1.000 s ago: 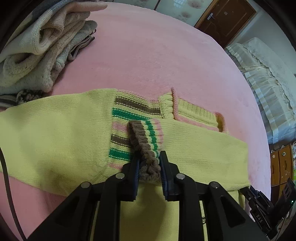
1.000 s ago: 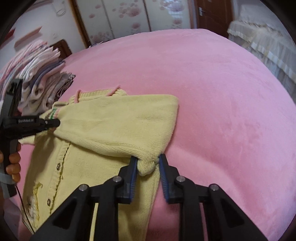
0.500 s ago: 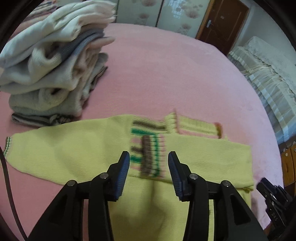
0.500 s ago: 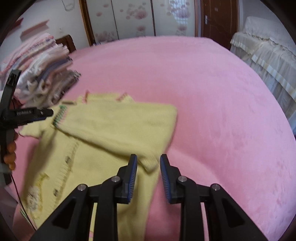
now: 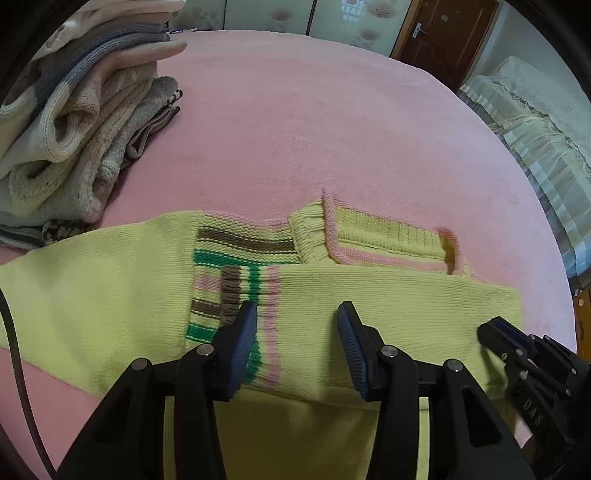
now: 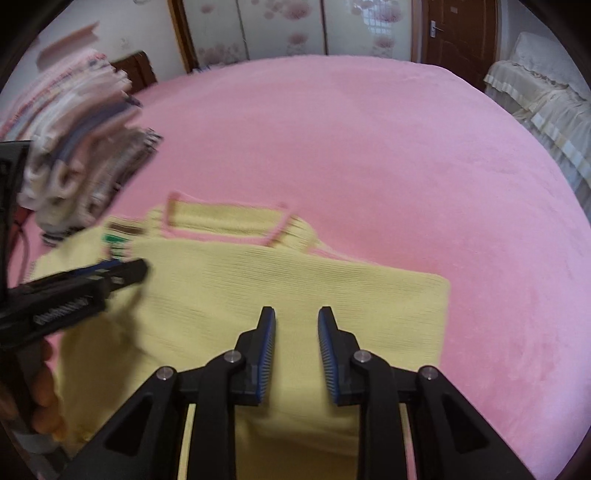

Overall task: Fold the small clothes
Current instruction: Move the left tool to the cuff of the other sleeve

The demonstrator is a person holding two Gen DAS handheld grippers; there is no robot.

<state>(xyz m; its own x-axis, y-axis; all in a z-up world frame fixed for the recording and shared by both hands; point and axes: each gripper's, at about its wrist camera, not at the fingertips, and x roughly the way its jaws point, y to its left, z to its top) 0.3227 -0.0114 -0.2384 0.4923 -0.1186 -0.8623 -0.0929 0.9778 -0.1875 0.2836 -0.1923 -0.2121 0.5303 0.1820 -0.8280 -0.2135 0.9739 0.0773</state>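
A yellow sweater [image 5: 369, 295] lies flat on a pink bed [image 5: 295, 129], both grippers poised over it w/ nothing in their grasp. One sleeve [image 5: 388, 306] is folded across the chest, its striped cuff [image 5: 251, 291] (brown, green, pink bands) resting on the matching stripes at the other shoulder. The collar [image 5: 388, 240], edged in pink, points toward the far side of the bed. The other sleeve runs out flat to the left, toward a stack [image 5: 74, 122] of folded knits at the bed's left edge.

Left gripper [image 5: 297, 321]: fingers released, jaws apart, hovering above the folded sleeve just beside the cuff; no fabric pinched btwn the blue pads [image 5: 243, 336].

Right gripper [image 6: 295, 325]: jaws closing but still apart, nothing btwn them; it hangs over the folded sleeve's mid-section, the sweater's right edge nearby. Seen from the left wrist, its tip [image 5: 498, 332] sits at the sweater's right side.

From the right wrist view, the left gripper [image 6: 122, 269] reaches in from the left over the striped area, a person's hand [image 6: 40, 387] visible on its handle. That view is motion-blurred, esp. the stack [image 6: 81, 147].

Background: wardrobe [image 6: 258, 29] w/ floral panels, a brown door [image 5: 443, 33], a second bed [image 5: 535, 122] w/ pale cover on the right.
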